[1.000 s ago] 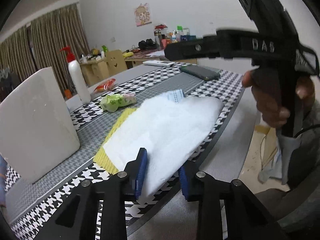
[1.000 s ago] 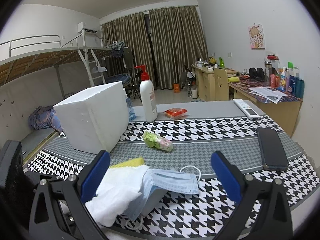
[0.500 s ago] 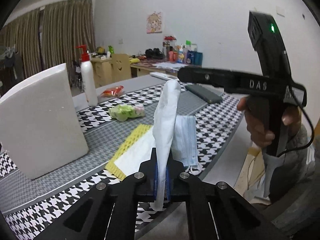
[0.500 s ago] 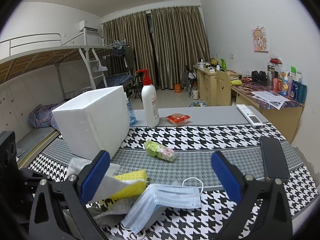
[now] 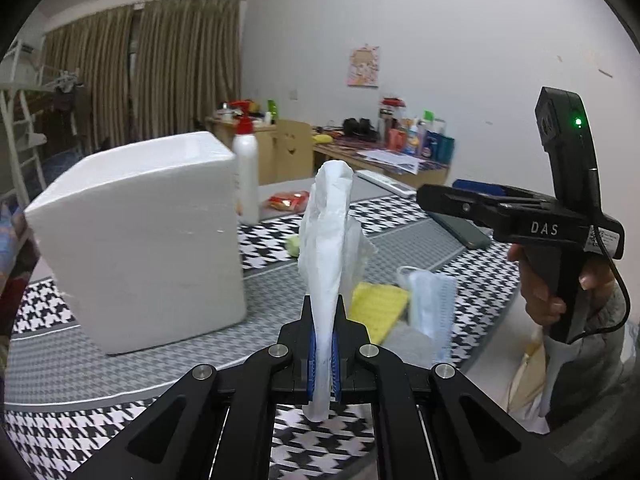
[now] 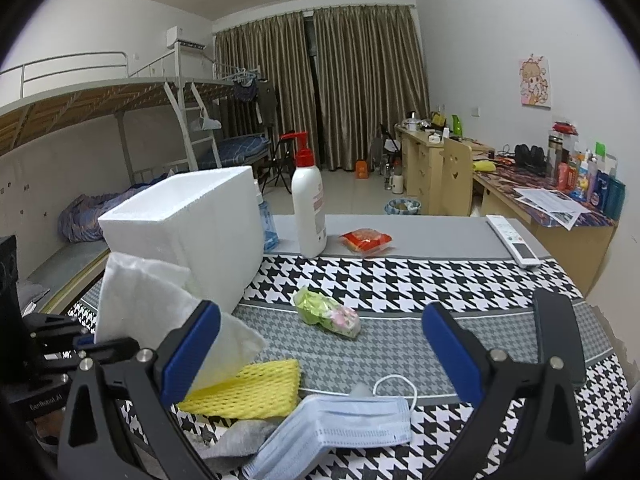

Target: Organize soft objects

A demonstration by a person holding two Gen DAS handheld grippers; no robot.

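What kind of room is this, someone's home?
Probably a student dorm room: a metal loft bed with a ladder, wooden desks cluttered with bottles, and long curtains across the far wall.

Yellow sponge (image 6: 248, 390), blue mask (image 6: 340, 424), b/w houndstooth cloth (image 6: 420, 280).

Grey cloth (image 6: 240, 438) mostly hidden under face mask (image 6: 336, 426); phone (image 6: 558, 336) partly behind right finger, possibly.
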